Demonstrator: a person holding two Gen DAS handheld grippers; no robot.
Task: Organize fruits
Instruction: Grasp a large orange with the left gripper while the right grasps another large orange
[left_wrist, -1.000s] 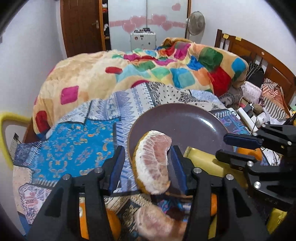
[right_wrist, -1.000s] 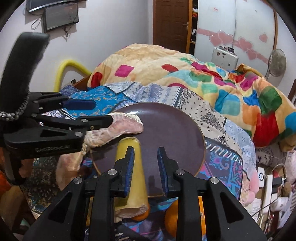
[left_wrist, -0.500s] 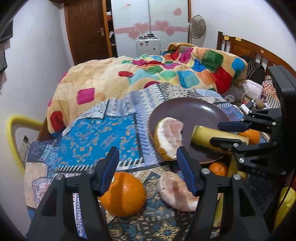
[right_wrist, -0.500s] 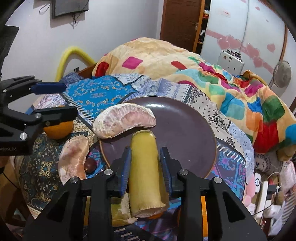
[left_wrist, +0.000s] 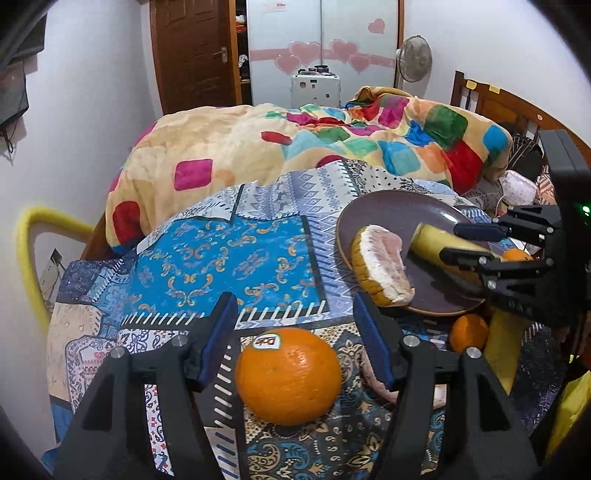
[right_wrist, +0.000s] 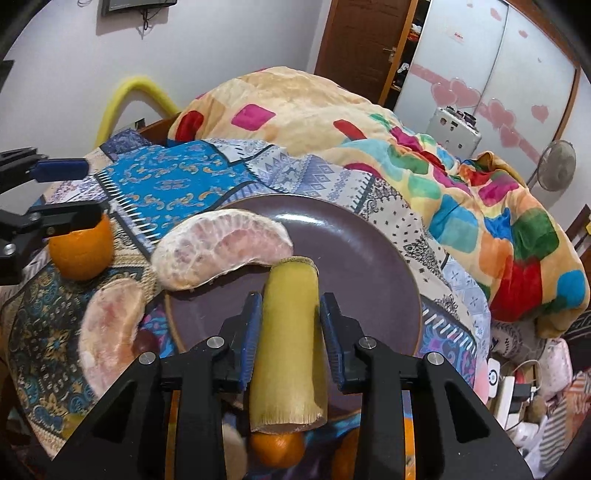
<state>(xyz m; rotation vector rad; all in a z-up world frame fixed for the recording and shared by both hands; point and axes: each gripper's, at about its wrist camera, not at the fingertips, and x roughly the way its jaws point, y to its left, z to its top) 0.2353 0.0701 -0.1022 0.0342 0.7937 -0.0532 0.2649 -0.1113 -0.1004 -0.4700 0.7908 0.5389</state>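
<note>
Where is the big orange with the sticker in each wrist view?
Left wrist: the big orange sits low and centre, between the open left gripper fingers.
Right wrist: same orange at the left edge, behind the left gripper.
Shared landmark: the brown plate.

3 oranges are counted in the left wrist view: 1 large stickered orange (left_wrist: 288, 374) and 2 smaller oranges (left_wrist: 468, 331) (left_wrist: 516, 254). 2 peeled pomelo segments are seen, 1 on the plate (right_wrist: 221, 248) and 1 on the cloth (right_wrist: 109, 328). 1 yellow stalk piece (right_wrist: 290, 343) is counted between the right-hand fingers, and a 2nd yellow piece (left_wrist: 500, 350) is seen beside the plate. 1 brown plate (right_wrist: 354, 258) is present. 1 small dark round fruit (right_wrist: 143, 341) is counted.
</note>
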